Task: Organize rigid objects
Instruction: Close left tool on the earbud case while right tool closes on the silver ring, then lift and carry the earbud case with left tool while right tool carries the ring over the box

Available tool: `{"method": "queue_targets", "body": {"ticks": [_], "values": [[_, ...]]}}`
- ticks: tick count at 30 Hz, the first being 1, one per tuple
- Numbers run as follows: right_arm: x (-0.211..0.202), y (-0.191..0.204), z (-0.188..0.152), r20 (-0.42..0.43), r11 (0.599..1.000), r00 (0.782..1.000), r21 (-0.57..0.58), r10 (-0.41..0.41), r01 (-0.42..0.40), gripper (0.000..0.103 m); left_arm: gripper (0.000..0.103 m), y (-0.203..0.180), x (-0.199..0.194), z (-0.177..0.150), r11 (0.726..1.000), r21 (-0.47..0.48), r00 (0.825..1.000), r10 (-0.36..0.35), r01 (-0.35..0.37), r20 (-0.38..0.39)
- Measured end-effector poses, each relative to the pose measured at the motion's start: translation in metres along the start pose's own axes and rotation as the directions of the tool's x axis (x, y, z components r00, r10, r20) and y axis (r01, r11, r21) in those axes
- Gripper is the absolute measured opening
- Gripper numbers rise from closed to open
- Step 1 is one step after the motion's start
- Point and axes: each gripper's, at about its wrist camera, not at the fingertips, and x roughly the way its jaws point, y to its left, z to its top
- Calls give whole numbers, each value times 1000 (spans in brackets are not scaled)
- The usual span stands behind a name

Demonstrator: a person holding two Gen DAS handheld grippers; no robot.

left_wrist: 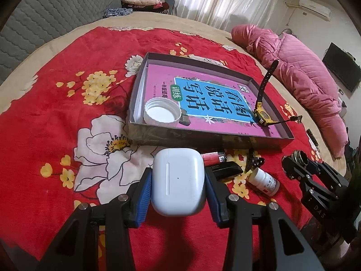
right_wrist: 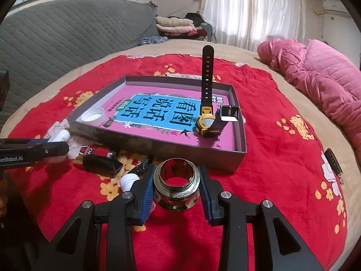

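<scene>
My left gripper (left_wrist: 178,194) has its jaws pinching a white earbud case (left_wrist: 178,180), blue pads flat on both its sides, lifted clear of the red floral blanket (left_wrist: 67,67) on the bed. Beyond it sits a shallow grey box (left_wrist: 212,135) with a pink-and-blue book (left_wrist: 203,94) lying flat inside; a white screw cap (left_wrist: 162,111) rests open side up in the box's near left corner, and a yellow-and-black wristwatch (left_wrist: 261,113) stands in the near right corner with one strap sticking up. On the blanket just in front of the box: a red lighter (left_wrist: 212,157), a black rectangular case (left_wrist: 225,169) touching it, a small black clip-like item (left_wrist: 253,161) I cannot identify, and a white pill bottle (left_wrist: 264,180) lying on its side. Further right, my right gripper (right_wrist: 176,192) has its jaws pinching a chrome threaded pipe fitting (right_wrist: 176,185), open end facing the box, also held off the blanket. A pink quilted jacket (right_wrist: 315,79) lies at the far right edge of the bed.
</scene>
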Motion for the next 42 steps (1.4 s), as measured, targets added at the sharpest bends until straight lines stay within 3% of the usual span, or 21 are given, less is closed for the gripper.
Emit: {"method": "queue_targets", "body": {"ticks": [18,28,42], "values": [[-17,9,11,46,999,998,7,31,-31,37,44,-15,-13,5,999,28,999,-19,18,32],[-24,8,17,81,999,996,18,37,-38,37,44,-32,-19,10,998,67,998,-9,6,56],[-31,6,26,139,998,989,38,44,-50,37,44,-37,-25,24,998,46,996,32,-35,81]]}}
